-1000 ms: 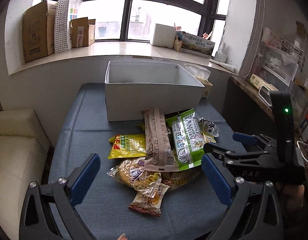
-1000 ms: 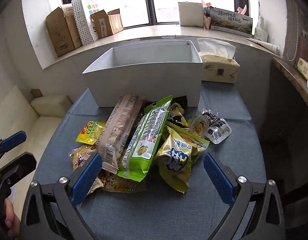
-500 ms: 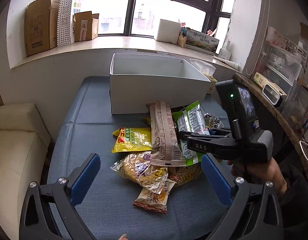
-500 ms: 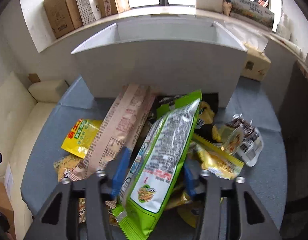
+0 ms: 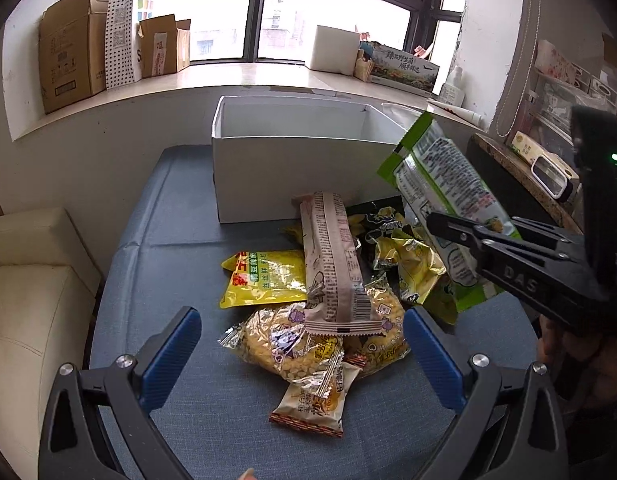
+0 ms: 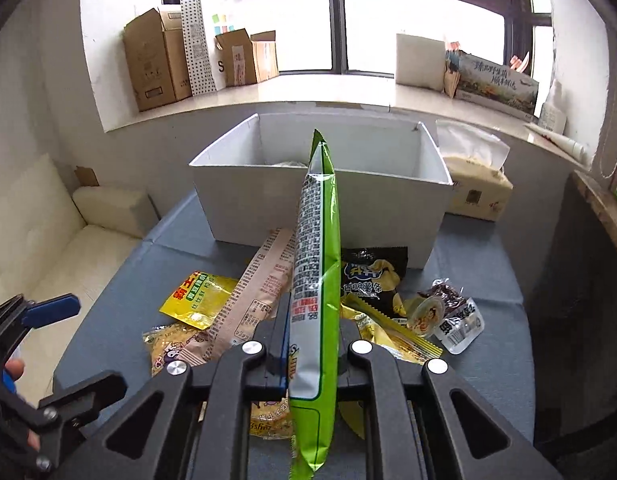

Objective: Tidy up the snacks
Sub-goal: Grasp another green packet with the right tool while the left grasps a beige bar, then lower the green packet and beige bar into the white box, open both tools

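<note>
The right gripper [image 6: 312, 354] is clenching a long green snack bag [image 6: 316, 280] between its fingers, holding it lifted off the pile and tilted up toward an open white box [image 6: 320, 204]. The box is sitting at the far end of a blue tabletop [image 5: 168, 272]. The left gripper [image 5: 302, 354] is hovering low over the near side of the pile, its blue fingers [image 5: 172, 354] spread wide apart and gripping nothing. On the tabletop, just in front of the box, more snacks are lying in a heap: a long tan pack [image 5: 334, 268], a yellow pouch [image 5: 264, 278], a black chip bag [image 6: 374, 276] and a small jelly cup [image 6: 452, 312].
</note>
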Demonstrator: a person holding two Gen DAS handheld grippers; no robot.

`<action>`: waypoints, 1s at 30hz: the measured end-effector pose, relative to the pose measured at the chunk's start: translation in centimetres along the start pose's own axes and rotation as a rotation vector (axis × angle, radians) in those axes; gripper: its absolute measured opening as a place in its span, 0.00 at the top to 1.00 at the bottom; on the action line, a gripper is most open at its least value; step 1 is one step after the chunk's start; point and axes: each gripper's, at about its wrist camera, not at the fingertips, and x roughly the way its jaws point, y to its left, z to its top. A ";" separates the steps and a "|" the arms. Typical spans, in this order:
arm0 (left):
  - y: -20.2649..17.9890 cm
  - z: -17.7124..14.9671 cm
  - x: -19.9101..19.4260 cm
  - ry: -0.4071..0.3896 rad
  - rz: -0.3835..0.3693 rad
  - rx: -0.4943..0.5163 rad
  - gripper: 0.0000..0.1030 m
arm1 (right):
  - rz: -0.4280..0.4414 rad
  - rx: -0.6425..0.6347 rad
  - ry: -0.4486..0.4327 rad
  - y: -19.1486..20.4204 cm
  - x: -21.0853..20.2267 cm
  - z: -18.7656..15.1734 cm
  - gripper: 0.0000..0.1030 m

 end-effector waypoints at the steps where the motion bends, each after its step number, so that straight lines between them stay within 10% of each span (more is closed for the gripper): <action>1: -0.2 0.4 0.4 0.002 -0.006 0.007 0.00 | 0.016 0.008 -0.008 -0.2 -0.7 0.0 0.87; 20: -4.4 3.9 14.8 0.160 0.117 0.110 0.01 | -0.023 0.190 0.007 -6.2 -6.6 -2.5 0.87; 25: -4.5 3.8 15.8 0.196 0.140 0.132 0.40 | -0.020 0.191 0.015 -6.3 -6.4 -2.8 0.87; 30: -3.9 3.8 15.0 0.203 0.112 0.099 0.42 | -0.013 0.188 0.024 -6.0 -6.1 -3.0 0.87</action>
